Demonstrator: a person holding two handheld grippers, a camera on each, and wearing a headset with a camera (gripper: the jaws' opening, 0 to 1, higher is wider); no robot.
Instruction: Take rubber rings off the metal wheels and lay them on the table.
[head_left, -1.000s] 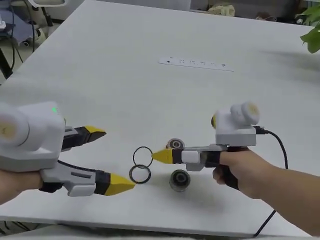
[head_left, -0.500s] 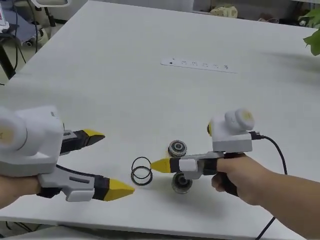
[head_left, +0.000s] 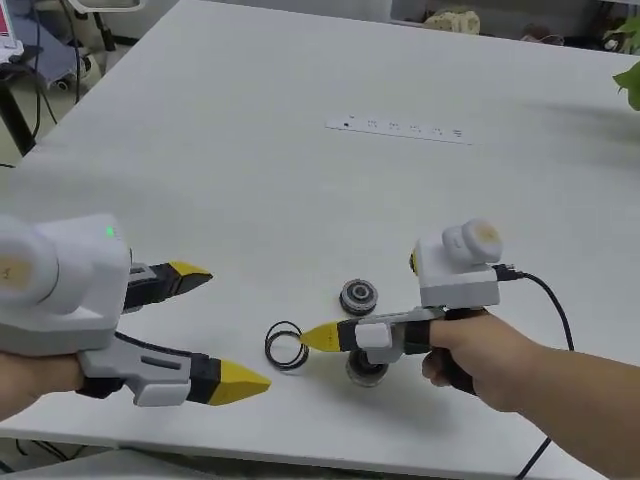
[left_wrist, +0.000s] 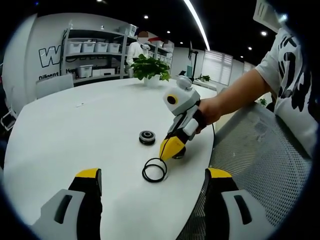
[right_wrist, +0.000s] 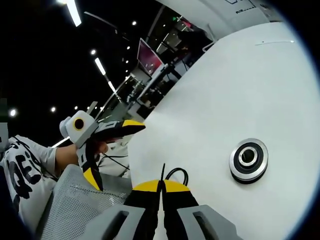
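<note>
In the head view my right gripper (head_left: 308, 338) is shut, its yellow tip at the edge of two thin black rubber rings (head_left: 286, 346) that overlap on the white table (head_left: 250, 150). In the right gripper view a black rubber ring (right_wrist: 162, 172) sticks out from between the shut jaws, beside a second ring (right_wrist: 178, 174). One metal wheel (head_left: 358, 296) lies just beyond the right gripper; another wheel (head_left: 366, 369) is half hidden under it. My left gripper (head_left: 218, 326) stands open to the left of the rings, and in its own view the rings (left_wrist: 154, 170) lie ahead of its jaws.
A white power strip (head_left: 400, 128) lies farther back on the table. The near table edge (head_left: 300, 462) runs just below the grippers. A green plant (head_left: 628, 75) leans in at the far right. A cable (head_left: 545, 300) trails from the right gripper.
The right gripper came down and toward me with a ring pinched in its tip; that ring now overlaps the one on the table. The left gripper stayed open and in place.
</note>
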